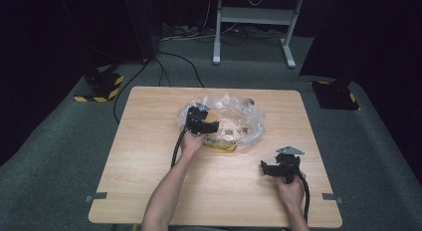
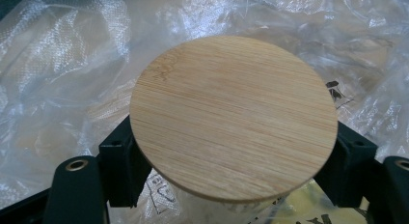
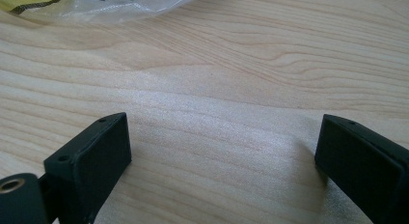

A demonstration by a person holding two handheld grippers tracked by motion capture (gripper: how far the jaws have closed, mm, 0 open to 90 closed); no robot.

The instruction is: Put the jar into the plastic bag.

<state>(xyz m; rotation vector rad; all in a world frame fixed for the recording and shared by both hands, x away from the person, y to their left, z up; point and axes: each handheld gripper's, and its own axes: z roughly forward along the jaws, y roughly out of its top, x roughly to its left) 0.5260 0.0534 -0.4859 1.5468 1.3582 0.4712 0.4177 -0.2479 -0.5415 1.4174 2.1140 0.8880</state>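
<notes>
Bamboo disc (image 2: 234,118) clamped by left gripper (image 1: 201,120) | right gripper (image 3: 222,161) wide open, empty | bag (image 1: 242,122) print unreadable

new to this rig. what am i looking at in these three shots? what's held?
No robot here: a person holds a handheld two-jaw gripper in each hand at a wooden table. The high view looks down from above the person's side; the other two come from a camera riding on each gripper, looking along its black fingers. On the table lies a crumpled clear plastic bag with something yellow inside. The left gripper is over the bag, shut on a round bamboo lid, clamped at its edges; what sits under the lid is hard to tell. The right gripper is open and holds nothing, low over bare wood near the bag's edge.
</notes>
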